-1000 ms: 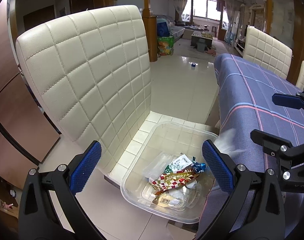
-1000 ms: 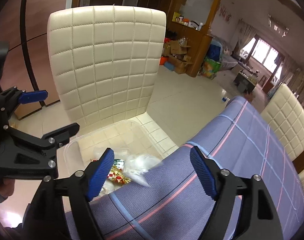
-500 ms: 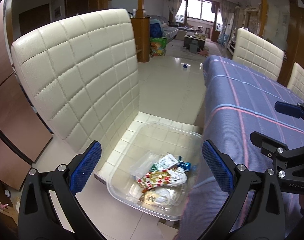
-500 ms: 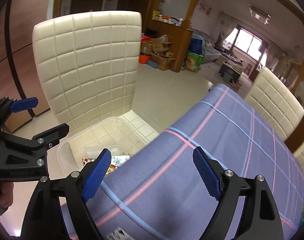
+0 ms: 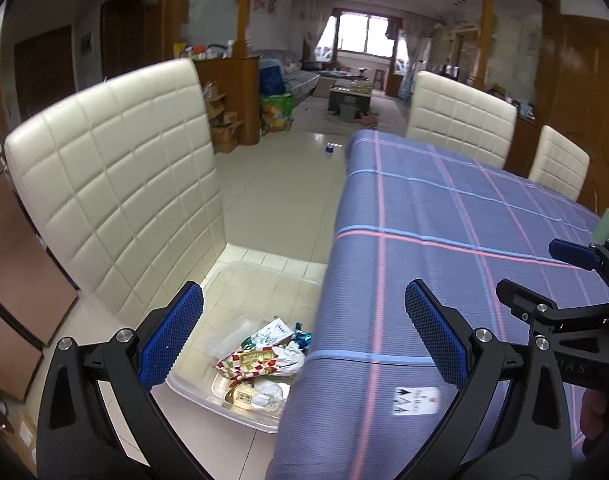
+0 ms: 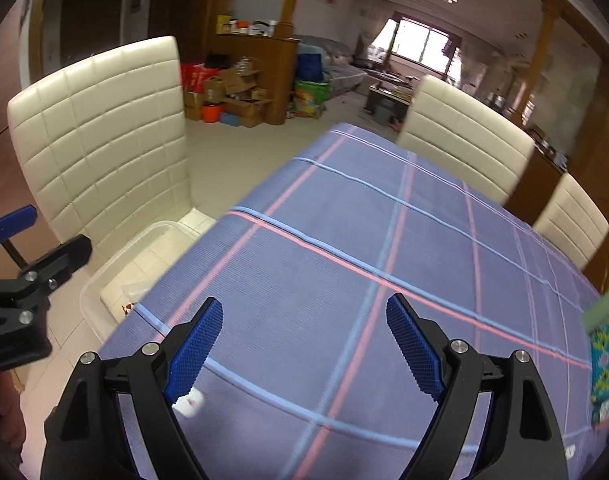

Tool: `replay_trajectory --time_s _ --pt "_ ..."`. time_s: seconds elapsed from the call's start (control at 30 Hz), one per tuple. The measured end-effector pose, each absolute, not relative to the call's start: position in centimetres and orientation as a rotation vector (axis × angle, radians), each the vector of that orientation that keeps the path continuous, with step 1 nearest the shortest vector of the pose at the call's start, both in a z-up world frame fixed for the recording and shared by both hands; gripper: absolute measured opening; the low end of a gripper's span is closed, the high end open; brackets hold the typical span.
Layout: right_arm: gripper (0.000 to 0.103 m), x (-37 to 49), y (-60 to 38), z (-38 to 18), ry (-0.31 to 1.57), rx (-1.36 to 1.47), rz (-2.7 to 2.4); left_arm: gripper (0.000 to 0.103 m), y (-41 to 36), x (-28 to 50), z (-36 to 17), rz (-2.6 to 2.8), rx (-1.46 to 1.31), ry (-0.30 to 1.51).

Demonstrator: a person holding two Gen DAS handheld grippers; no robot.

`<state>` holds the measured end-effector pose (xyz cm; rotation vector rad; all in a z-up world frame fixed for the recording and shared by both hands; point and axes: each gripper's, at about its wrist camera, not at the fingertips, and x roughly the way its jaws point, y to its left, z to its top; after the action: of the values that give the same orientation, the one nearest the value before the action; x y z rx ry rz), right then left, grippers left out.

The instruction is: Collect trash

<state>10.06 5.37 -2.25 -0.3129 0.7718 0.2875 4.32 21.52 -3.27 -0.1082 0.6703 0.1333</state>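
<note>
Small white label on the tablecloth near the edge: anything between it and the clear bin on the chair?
Nothing visible. The small white paper label lies flat on the blue plaid tablecloth near the edge; the clear plastic bin sits open on the cream quilted chair just below. Both the left gripper and the right gripper are open and empty.

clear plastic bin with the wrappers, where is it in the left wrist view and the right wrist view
Left wrist: the clear plastic bin sits low, left of centre, on the chair seat beside the table edge, wrappers showing inside.
Right wrist: the bin is at the left, mostly hidden behind the tablecloth edge; only its rim and far corner show.
Shared landmark: the cream quilted chair back rising just behind the bin.
</note>
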Motion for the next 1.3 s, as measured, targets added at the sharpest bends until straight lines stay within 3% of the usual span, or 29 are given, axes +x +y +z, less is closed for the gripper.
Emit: replay_trajectory --time_s 0.67,1.3 --pt "0.082 4.6 -7.8 4.0 0.653 -0.15 0.027 0.099 9.9 2.4 1.8 -0.014 -0.016 0.618" --pt "0.083 1.1 -15.7 5.8 0.583 -0.038 -0.047 0.099 3.1 0.8 4.3 -0.032 0.05 0.556"
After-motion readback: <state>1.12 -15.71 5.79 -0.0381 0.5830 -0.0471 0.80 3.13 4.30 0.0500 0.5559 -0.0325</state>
